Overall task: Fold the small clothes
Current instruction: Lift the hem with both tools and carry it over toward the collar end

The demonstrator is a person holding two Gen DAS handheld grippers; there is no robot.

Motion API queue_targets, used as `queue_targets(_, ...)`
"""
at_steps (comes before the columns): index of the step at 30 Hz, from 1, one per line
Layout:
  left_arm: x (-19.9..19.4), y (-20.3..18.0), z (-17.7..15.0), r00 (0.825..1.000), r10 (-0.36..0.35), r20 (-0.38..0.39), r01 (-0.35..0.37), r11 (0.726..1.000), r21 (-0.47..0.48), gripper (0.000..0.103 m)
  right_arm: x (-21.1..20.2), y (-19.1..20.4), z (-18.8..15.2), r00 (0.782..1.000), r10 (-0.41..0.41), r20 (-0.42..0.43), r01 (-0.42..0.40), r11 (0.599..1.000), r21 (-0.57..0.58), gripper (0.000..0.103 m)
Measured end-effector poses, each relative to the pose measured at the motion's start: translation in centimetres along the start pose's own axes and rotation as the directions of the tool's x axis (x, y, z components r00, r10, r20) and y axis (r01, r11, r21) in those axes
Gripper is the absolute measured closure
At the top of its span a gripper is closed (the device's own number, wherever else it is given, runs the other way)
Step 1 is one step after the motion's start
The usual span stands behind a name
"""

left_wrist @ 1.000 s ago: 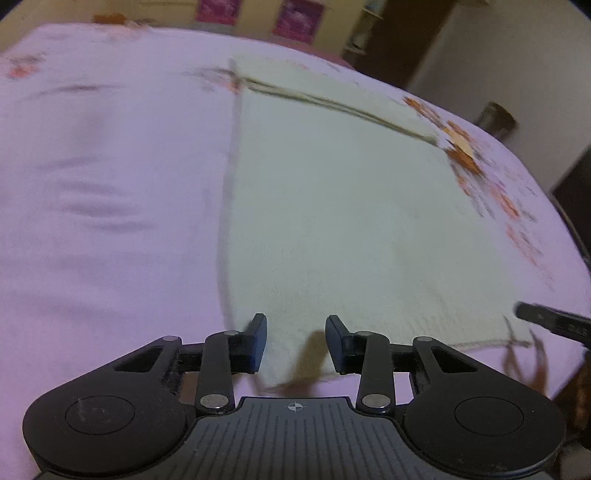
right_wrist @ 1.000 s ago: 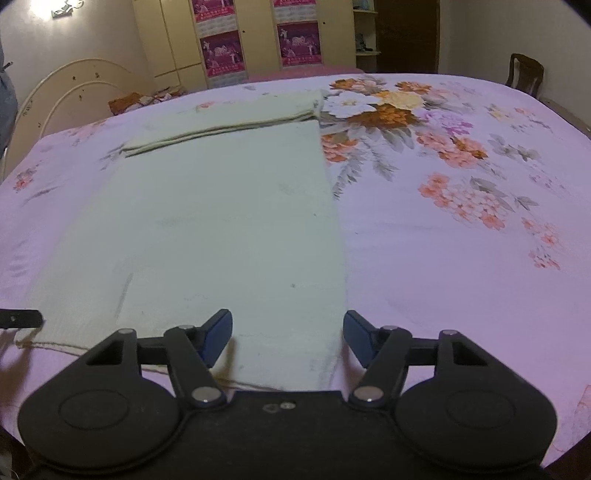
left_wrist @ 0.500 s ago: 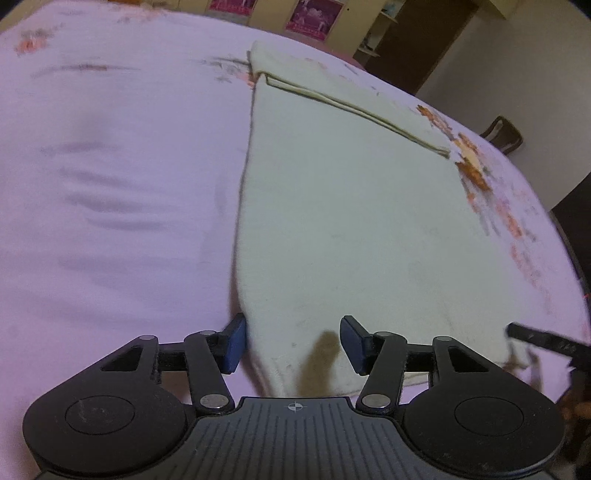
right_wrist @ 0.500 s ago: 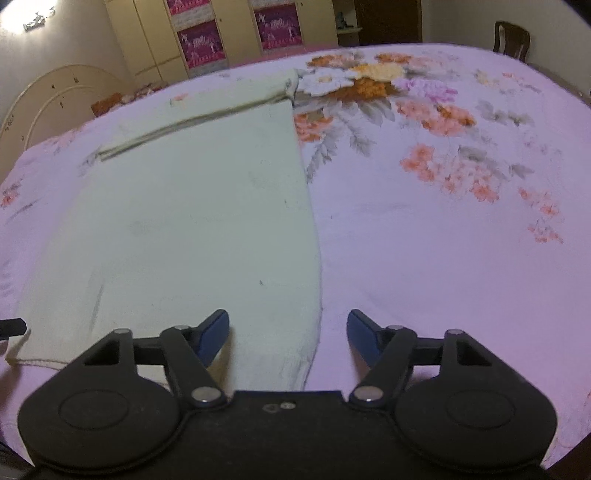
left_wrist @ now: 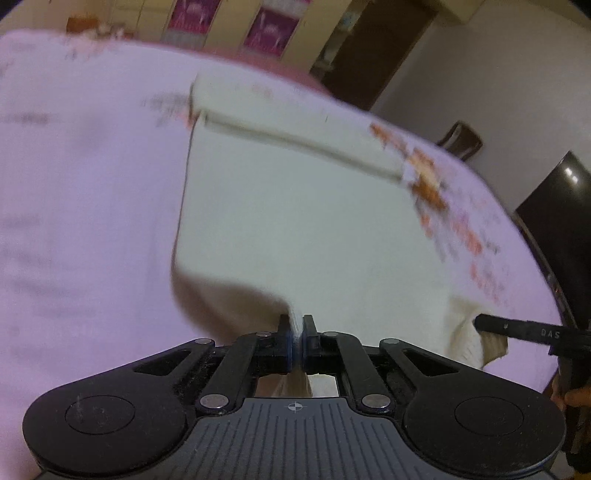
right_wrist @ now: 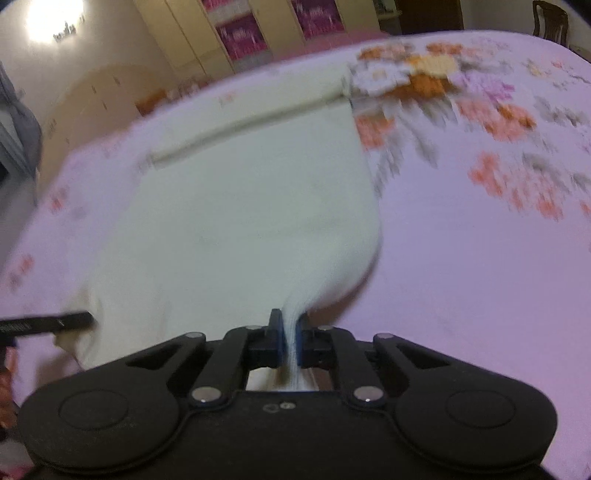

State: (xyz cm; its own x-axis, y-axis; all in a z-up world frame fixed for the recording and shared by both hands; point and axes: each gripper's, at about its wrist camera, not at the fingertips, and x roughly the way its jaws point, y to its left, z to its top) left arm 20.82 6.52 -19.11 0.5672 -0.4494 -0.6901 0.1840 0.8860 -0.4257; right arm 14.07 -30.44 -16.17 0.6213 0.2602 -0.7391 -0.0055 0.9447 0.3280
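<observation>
Both grippers have a grip on the cloth here. The left gripper (left_wrist: 295, 334) has its jaws clamped on the near left corner of the cream-coloured cloth (left_wrist: 295, 221), and the fabric bunches up into a little peak right where it goes between the blue pads. The jaws have just been closing, with the cloth between them. Same story on the other side: the right gripper (right_wrist: 290, 338) has its jaws pinched shut on the near right corner of the cloth (right_wrist: 251, 206), also just closed onto it, and the edge fans up in pleats into the pads.

The cloth itself lies spread on a bed with a pink floral sheet (right_wrist: 480, 258). Its near edge is lifted off the sheet at both corners, while the rest lies flat. At the far end there's a fold, a band of fabric doubled back over the main part.

Each camera catches the other gripper's finger poking in from the side: the right one at the right edge of the left view (left_wrist: 517, 328), the left one at the left edge of the right view (right_wrist: 44, 323). Both views are pretty blurry. Cupboards with pink posters (right_wrist: 240, 33) stand behind the bed.
</observation>
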Motion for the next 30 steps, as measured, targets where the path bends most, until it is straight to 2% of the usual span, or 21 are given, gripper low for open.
queue_targets(7,1.1,-0.3,7.4,0.990,-0.015,0.137,0.015,1.000,0.001,0.098,0.4,0.5,6.7,0.991,0.069,0.115,-0.069,0.998,-0.001,0.096)
queue_targets(14,7.6,0.3,14.1,0.983,-0.002,0.184,0.013,0.998,-0.056,0.098,5.5,-1.1,14.4,0.977,0.093,0.190,-0.103,0.994,0.044,0.096)
queue_targets(23,17.0,2.9,22.9,0.973,0.065,0.223,-0.028,0.986,-0.163,0.098,14.4,-4.0,23.1,0.976,0.120,0.184,-0.142,0.984,0.111,0.096)
queue_targets(27,20.3,3.8,25.5,0.969,0.111,0.219,-0.073,0.982,-0.175,0.098,17.9,-5.3,25.7,0.980,0.120,0.161,-0.145,0.976,0.161,0.096)
queue_targets(30,22.5,4.8,26.9,0.968,0.167,0.188,-0.128,0.971,-0.204,0.098,20.2,-6.0,27.2,0.986,0.100,0.133,-0.125,0.973,0.195,0.096)
